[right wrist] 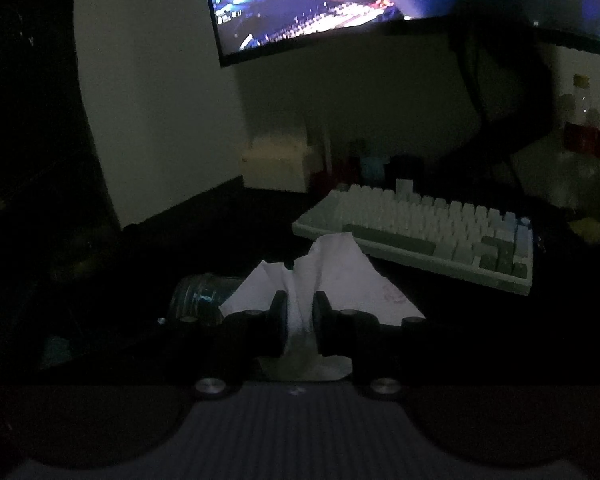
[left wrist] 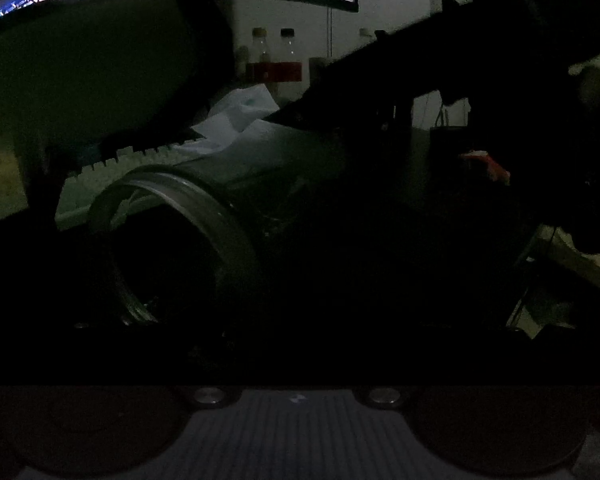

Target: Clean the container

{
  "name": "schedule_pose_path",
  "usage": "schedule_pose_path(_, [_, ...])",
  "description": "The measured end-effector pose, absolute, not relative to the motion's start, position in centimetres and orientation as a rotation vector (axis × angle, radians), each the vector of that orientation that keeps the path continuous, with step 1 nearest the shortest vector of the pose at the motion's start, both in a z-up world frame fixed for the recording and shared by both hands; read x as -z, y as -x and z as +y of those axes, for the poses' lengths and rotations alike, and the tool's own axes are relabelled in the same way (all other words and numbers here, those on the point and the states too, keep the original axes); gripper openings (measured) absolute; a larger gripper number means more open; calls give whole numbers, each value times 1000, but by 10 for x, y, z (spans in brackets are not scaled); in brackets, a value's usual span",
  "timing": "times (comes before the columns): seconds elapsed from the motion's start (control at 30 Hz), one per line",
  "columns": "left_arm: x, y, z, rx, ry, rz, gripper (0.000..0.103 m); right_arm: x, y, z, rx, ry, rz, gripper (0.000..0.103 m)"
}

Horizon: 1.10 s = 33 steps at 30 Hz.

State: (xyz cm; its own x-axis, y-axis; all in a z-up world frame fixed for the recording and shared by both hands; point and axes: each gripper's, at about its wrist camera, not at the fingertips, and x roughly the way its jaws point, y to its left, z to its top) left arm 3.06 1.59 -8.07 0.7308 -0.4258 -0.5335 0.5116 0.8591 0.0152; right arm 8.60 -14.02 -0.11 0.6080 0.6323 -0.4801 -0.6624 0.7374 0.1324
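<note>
Very dark scene, detail limited.

Right wrist view: right gripper (right wrist: 300, 312) at centre-bottom, jaws pinched together on a crumpled white paper tissue (right wrist: 332, 276). Tissue fans out above the black fingers (right wrist: 278, 310) and a tail of it hangs below them. Just left of the tissue, low centre-left, lies the clear glass jar with ribbed neck (right wrist: 198, 296), on its side on the dark desk (right wrist: 260, 236). Pale mechanical keyboard (right wrist: 420, 228) sits right of centre, beyond the tissue. Lit monitor (right wrist: 320, 4) along the top. Two clear bottles with red labels (right wrist: 588, 128) at the right edge.

Left wrist view: the jar mouth (left wrist: 172, 236) fills the left-centre, its rim a grey ring facing the camera and turned leftward, body running right into shadow. Left gripper's fingers are lost in the dark; no pads visibly press on the jar, so I read its jaws as spread wide. The white tissue (left wrist: 236, 120) shows above the jar at centre, the keyboard edge beside it. A dark arm-like shape crosses the upper right; can't tell what it is.
</note>
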Motion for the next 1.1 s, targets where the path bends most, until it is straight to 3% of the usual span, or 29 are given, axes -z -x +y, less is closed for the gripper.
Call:
schedule_pose_path(0.33, [85, -46, 4, 578, -163, 539, 99, 10, -75, -152, -850, 30, 494, 18])
schedule_pose_path(0.47, [83, -45, 7, 555, -148, 541, 80, 27, -67, -166, -871, 1, 516, 18])
schedule_pose_path(0.7, [79, -45, 16, 549, -166, 536, 47, 34, -72, -176, -879, -9, 458, 9])
schedule_pose_path(0.87, [73, -52, 25, 561, -64, 535, 12, 39, -70, -180, -885, -3, 435, 8])
schedule_pose_path(1.1, [73, -60, 34, 625, 67, 537, 11, 43, -76, -198, -854, -43, 443, 9])
